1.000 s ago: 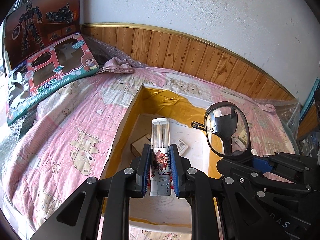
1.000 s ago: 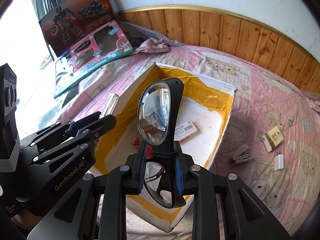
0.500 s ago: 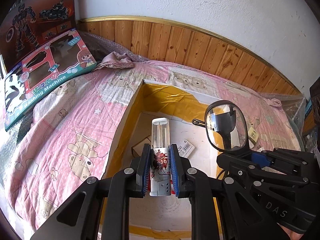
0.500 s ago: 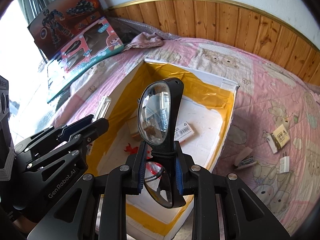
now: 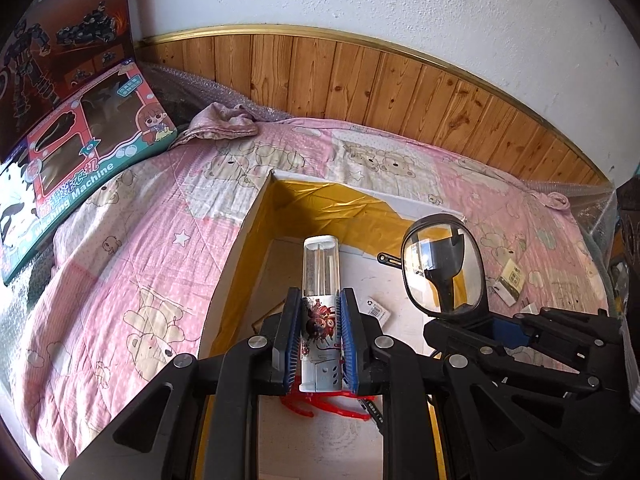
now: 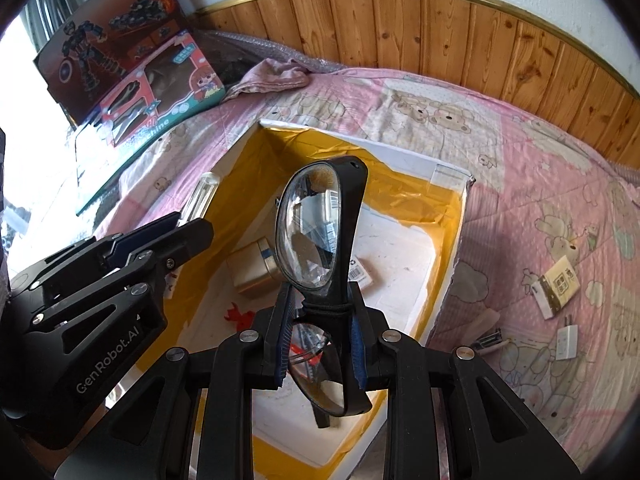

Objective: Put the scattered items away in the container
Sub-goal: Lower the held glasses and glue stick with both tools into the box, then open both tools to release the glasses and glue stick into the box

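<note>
My left gripper point(image 5: 320, 340) is shut on a clear tube with a printed label point(image 5: 321, 280), held upright over the open white box with yellow-taped walls point(image 5: 256, 232). My right gripper point(image 6: 320, 344) is shut on black-framed goggles point(image 6: 316, 240), gripped at the bridge, hanging over the same box point(image 6: 448, 248). In the left wrist view the goggles point(image 5: 442, 268) and right gripper point(image 5: 500, 328) stand to the right of the tube. Inside the box lie a gold small box point(image 6: 252, 270), a barcode-labelled packet point(image 6: 360, 272) and red plastic pieces point(image 6: 238, 316).
On the pink bear quilt point(image 6: 540, 184) right of the box lie a small carton point(image 6: 556, 286), a stapler-like item point(image 6: 486, 334) and a white plug point(image 6: 566, 342). Two toy boxes point(image 5: 80, 160) lean at the left. Wooden panelling point(image 5: 400, 80) backs the bed.
Both grippers have moved forward and lower over the box, still holding the tube and the goggles. More of the box's inside now shows beneath them.
</note>
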